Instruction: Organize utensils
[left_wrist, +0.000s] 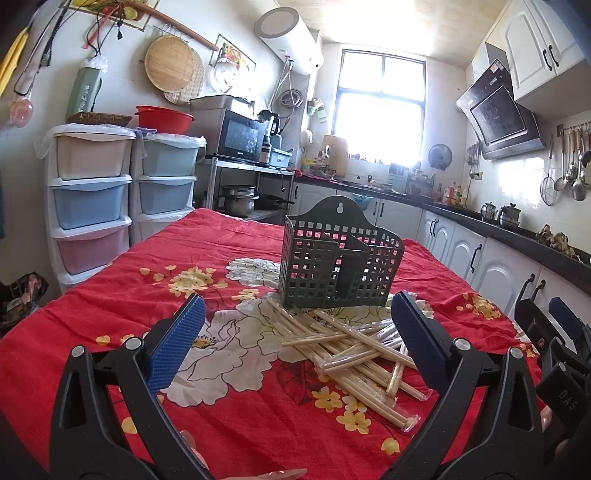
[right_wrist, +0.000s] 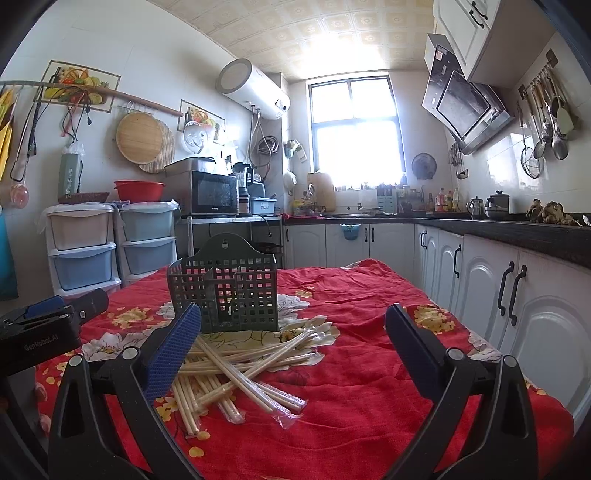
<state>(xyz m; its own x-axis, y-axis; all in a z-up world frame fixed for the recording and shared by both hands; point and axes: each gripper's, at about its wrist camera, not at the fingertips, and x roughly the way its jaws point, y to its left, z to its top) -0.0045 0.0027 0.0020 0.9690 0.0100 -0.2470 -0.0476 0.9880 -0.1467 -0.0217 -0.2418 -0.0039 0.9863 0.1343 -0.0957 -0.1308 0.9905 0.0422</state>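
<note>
In the left wrist view, the left gripper (left_wrist: 297, 334), fingers spread and holding nothing, hovers over wrapped chopsticks (left_wrist: 354, 349) piled criss-cross on the red floral cloth (left_wrist: 110, 310), touching the empty grey slotted caddy (left_wrist: 338, 264) standing upright behind. In the right wrist view, the right gripper (right_wrist: 291, 345) is likewise spread wide; the heap lies low left, most sticks splayed left-to-right.

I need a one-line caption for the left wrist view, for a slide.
Open left gripper above a pile of wrapped chopsticks in front of an empty holder on the red cloth.
</note>
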